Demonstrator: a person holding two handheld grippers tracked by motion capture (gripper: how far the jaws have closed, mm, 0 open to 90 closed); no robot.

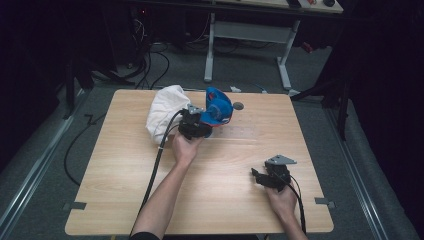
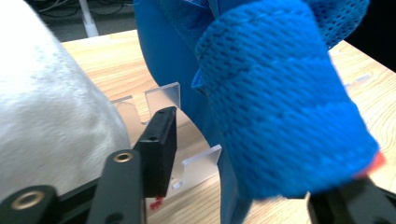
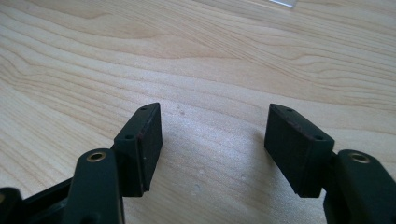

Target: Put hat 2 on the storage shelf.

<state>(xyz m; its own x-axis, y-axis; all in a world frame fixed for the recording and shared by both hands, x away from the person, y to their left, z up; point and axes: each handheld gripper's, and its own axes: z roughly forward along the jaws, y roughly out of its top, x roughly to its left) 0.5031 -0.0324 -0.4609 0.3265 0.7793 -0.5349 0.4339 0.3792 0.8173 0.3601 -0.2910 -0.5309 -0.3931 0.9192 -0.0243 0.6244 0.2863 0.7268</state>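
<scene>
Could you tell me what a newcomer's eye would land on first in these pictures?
Probably the bright blue cap at the far middle of the wooden table, right beside a white fluffy bundle. The left gripper is up against the cap, whose blue mesh lies between its parted jaws. The right gripper rests open near the table's right front.

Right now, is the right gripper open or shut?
Open. In the right gripper view its jaws stand well apart over the bare wooden table with nothing between them; the right gripper rests low near the table's front.
</scene>
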